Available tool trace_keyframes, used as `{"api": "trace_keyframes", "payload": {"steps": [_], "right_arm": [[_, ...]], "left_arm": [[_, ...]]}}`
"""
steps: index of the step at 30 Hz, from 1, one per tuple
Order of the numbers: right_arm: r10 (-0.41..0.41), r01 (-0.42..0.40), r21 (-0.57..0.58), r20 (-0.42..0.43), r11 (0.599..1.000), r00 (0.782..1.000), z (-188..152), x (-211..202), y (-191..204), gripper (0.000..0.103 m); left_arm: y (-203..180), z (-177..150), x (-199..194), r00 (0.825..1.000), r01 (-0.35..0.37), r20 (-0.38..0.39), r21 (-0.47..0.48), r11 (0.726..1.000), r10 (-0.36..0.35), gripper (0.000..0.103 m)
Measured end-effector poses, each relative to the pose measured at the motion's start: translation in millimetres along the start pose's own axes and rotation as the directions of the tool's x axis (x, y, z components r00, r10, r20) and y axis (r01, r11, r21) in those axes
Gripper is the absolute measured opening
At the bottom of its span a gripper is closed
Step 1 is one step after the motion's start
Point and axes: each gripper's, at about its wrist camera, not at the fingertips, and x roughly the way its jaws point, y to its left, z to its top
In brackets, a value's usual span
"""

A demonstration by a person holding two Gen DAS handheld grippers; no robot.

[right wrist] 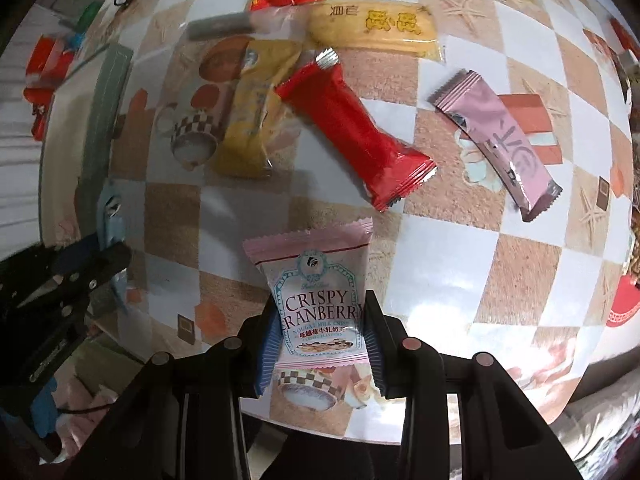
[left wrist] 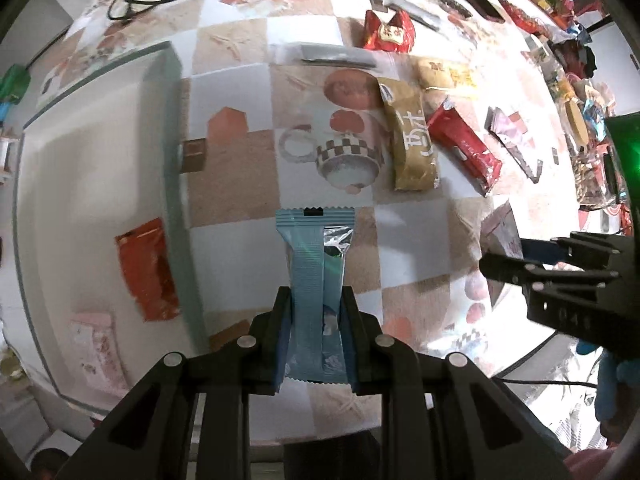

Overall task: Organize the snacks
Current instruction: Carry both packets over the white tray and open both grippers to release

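So the left tool (left wrist: 316, 312) was pinching a long light-blue foil snack bar (left wrist: 314, 276) by its lower half, low in the middle of the left wrist view, bar held clear above the checkered-cloth bench (left wrist: 416, 248). A pale tray with a teal rim (left wrist: 176, 184) sat at the left of that frame, with an orange-red packet (left wrist: 146, 268) and a pink packet (left wrist: 98, 344) inside. The right tool (right wrist: 324, 320) was clamped on a pink "Crispy Cranberry" nougat packet (right wrist: 316, 292), bottom centre of the right wrist view. Above it lay 1 red wrapper (right wrist: 356, 132), 1 mustard-yellow wrapper (right wrist: 252, 116) and 1 mauve stick packet (right wrist: 500, 140).
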Motion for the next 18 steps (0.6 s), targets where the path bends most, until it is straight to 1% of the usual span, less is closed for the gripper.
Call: {"api": "trace_keyframes", "payload": {"steps": [4, 8, 9, 14, 17, 18], "right_arm": [[0.021, -0.022, 0.018, 0.02, 1.0, 1.0, 0, -15, -10, 0.04], [0.031, -0.031, 0.012, 0.038, 0.999, 0.999, 0, -30, -10, 0.04], [0.033, -0.034, 0.01, 0.042, 0.999, 0.999, 4, -28, -3, 0.04], [0.042, -0.04, -0.024, 0.066, 0.999, 0.997, 10, -42, 12, 0.04], [0.045, -0.041, -0.054, 0.079, 0.998, 0.996, 13, -43, 24, 0.04], [0.047, -0.042, -0.064, 0.083, 0.997, 0.995, 9, -52, 34, 0.04]], "left_arm": [[9, -10, -15, 1.0, 0.003, 0.029, -0.021, 1.0, -0.002, 0.025], [32, -12, -37, 0.998, 0.008, 0.068, -0.063, 0.998, -0.004, 0.025], [36, -9, -42, 0.997, 0.009, 0.075, -0.075, 0.997, -0.003, 0.025], [61, -8, -52, 0.993, 0.003, 0.12, -0.139, 0.99, 0.014, 0.025], [72, -10, -54, 0.991, 0.004, 0.129, -0.175, 0.985, 0.019, 0.025], [76, -11, -55, 0.991, 0.002, 0.131, -0.188, 0.982, 0.023, 0.025]]}}
